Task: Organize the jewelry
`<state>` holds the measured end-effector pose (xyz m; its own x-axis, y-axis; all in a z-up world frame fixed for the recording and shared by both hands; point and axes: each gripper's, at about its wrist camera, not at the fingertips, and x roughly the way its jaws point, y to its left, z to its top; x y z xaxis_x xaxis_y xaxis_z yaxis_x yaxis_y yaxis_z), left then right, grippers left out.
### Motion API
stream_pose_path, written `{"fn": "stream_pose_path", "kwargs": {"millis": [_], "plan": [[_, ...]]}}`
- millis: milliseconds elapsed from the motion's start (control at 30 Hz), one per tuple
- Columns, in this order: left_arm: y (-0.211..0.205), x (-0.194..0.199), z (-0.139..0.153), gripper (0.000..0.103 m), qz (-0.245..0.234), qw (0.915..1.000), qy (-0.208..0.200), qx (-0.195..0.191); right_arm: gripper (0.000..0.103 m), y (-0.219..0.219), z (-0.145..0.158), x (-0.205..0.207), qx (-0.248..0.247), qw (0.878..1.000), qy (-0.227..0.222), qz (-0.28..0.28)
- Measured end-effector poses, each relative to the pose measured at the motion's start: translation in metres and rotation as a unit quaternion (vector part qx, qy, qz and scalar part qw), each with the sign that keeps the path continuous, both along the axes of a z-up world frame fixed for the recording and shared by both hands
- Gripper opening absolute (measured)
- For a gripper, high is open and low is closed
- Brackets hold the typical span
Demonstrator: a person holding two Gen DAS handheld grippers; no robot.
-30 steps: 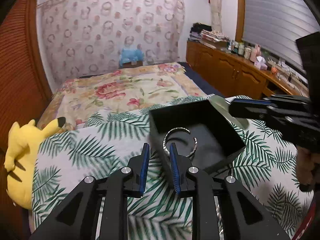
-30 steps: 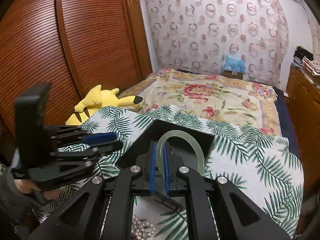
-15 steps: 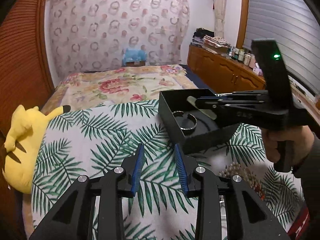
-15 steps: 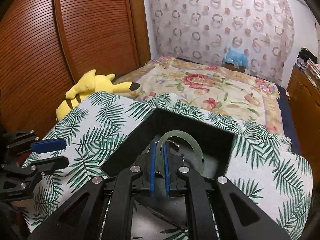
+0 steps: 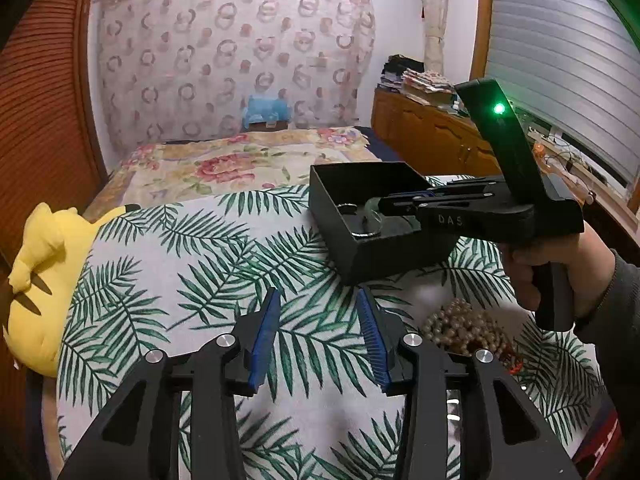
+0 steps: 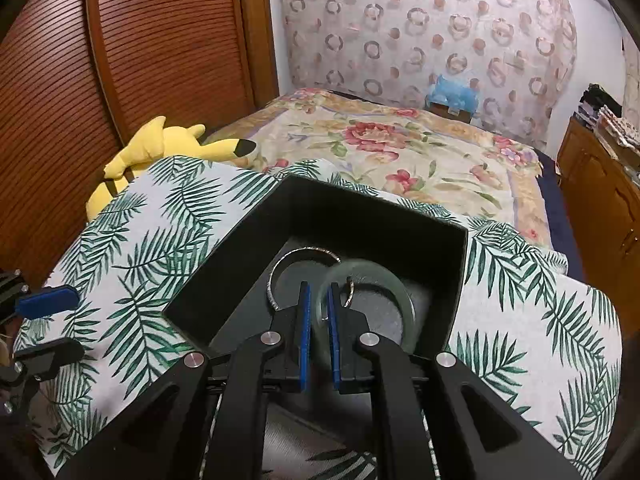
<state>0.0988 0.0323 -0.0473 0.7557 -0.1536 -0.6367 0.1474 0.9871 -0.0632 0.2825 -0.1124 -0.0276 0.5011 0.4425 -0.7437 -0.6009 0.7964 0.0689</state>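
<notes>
The right tool [image 6: 318,312] reaches level into the open square black cardboard box [image 6: 456,280] from its near side, its blue-padded fingers [image 6: 305,328] closed on the rim of a pale green translucent jade bangle [image 6: 402,300], which stands tilted over the box floor. Beside the bangle, at about 10 o'clock from it, a thin silver open cuff bracelet [image 6: 280,268] lies in the box; the bangle overlaps its right end. In the left wrist view the person's right hand [image 5: 560,268] grips the tool's handle at 3 o'clock, holding it roughly horizontal with the fingers inside the box [image 5: 340,216]. The left tool [image 5: 318,332] hovers over the palm-leaf printed cloth [image 5: 180,280] short of the box, its fingers spread apart and empty. A heap of cream pearl beads [image 5: 464,326] rests on the cloth at 4 o'clock, just beside the left tool's right finger.
</notes>
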Motion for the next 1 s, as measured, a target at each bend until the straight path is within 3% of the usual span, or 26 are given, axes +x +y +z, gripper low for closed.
{"fn": "stream_pose_path", "kwargs": {"millis": [67,433,733,867,1000], "plan": [[-0.001,-0.003,-0.001,0.042,0.000,1.0000,-0.001,0.003,0.018,-0.004,0.003,-0.005,0.006,1.000,-0.003,-0.001],[-0.012,-0.019,-0.009,0.043,-0.011,0.9999,0.006,-0.008,0.018,-0.061,0.028,-0.075,0.036,0.998,-0.046,-0.015],[-0.014,-0.035,-0.015,0.052,-0.011,0.9998,0.012,-0.009,0.019,-0.083,-0.001,-0.114,0.014,1.000,-0.022,-0.008],[-0.016,-0.037,-0.019,0.054,-0.013,0.9997,0.017,-0.008,0.030,-0.086,-0.015,-0.113,-0.005,1.000,-0.008,-0.009],[-0.017,-0.037,-0.023,0.055,-0.015,0.9996,0.022,-0.008,0.030,-0.085,-0.022,-0.110,-0.011,1.000,0.005,0.002]]}}
